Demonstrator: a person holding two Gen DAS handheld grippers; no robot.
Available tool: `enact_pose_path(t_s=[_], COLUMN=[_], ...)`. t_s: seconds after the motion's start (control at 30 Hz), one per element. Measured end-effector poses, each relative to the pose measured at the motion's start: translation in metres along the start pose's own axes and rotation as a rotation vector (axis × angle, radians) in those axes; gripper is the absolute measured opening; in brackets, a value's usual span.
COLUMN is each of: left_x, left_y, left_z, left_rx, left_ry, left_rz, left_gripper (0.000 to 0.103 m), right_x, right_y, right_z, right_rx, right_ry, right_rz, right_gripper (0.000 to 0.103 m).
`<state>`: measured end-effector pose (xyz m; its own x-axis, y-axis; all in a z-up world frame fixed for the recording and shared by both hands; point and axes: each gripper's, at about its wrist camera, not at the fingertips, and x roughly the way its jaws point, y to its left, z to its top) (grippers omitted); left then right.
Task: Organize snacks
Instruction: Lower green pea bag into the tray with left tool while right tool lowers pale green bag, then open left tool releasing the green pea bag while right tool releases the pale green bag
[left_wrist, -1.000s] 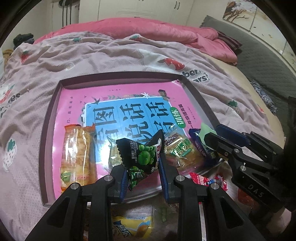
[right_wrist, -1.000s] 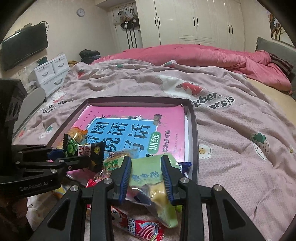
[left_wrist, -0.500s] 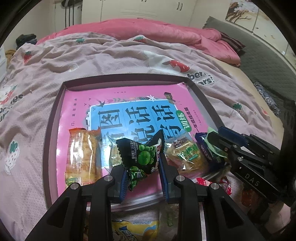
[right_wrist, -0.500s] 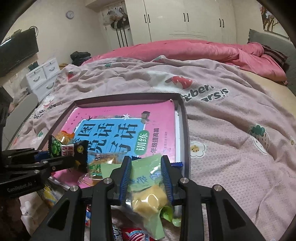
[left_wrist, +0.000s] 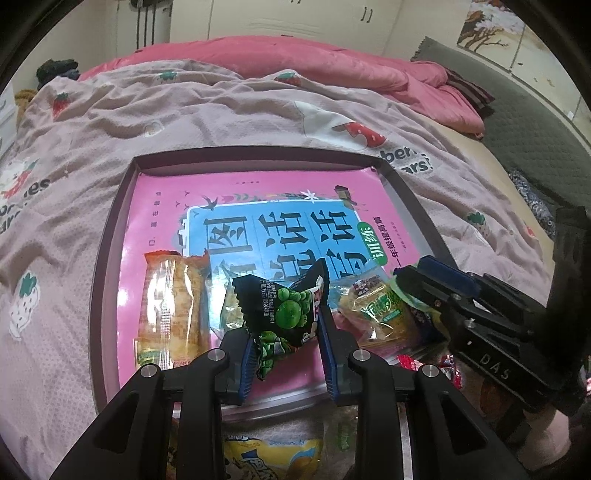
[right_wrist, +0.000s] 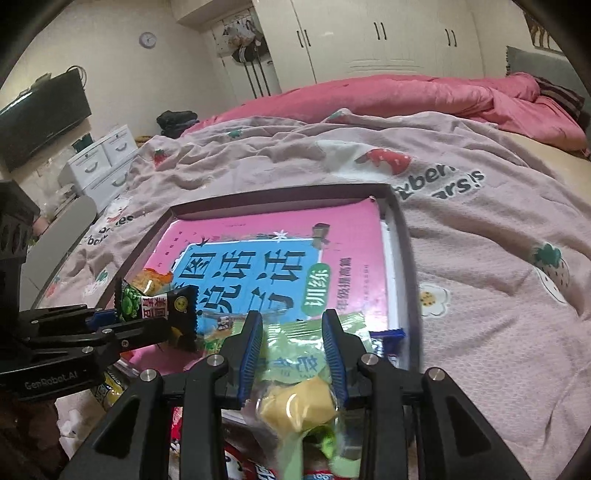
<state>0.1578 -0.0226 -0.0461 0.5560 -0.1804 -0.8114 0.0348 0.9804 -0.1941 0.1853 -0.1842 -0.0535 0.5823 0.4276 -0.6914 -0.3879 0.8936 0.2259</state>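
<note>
Two grippers, both loaded. Left gripper (left_wrist: 285, 341) clamps the black pea packet (left_wrist: 286, 306), pads pressing its lower half, packet sticking up over the tray's near edge. Right gripper (right_wrist: 292, 356) grips the green pouch (right_wrist: 295, 363) with a yellow piece inside; pouch tail hangs below the jaws, blurred.

Both sit at the near rim of the dark tray (left_wrist: 110, 258), which lies on the bedspread (left_wrist: 92, 147) with a pink book (left_wrist: 258, 206) covering its floor. Already in the tray along the near side: orange wafer pack (left_wrist: 171, 314) at left, a clear cracker pack (left_wrist: 376, 310) toward the right, just beside the right gripper's tips. More snacks lie outside, under the grippers, partly hidden.

Step, as I judge it: carrying two snacks in for placing. Next move calls for lowering each into a free gap on the book, pea packet between wafer and crackers, then letting go without knocking neighbours.
</note>
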Motion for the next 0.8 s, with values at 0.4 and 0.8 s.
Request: enact_pose_path(t_s=[0.4, 0.8], left_x=[-0.004, -0.011], left_y=[-0.001, 0.000], left_z=[0.000, 0.000], left_rx=[-0.001, -0.003], left_ry=[0.005, 0.004], left_rz=[-0.025, -0.042], left_gripper=[0.036, 0.042], right_x=[-0.016, -0.072], right_y=[0.012, 0.001], right_z=[0.008, -0.005], right_rx=[-0.072, -0.077], right_ry=[-0.050, -0.018], right_rz=[-0.008, -0.077], right_gripper=[0.034, 0.035])
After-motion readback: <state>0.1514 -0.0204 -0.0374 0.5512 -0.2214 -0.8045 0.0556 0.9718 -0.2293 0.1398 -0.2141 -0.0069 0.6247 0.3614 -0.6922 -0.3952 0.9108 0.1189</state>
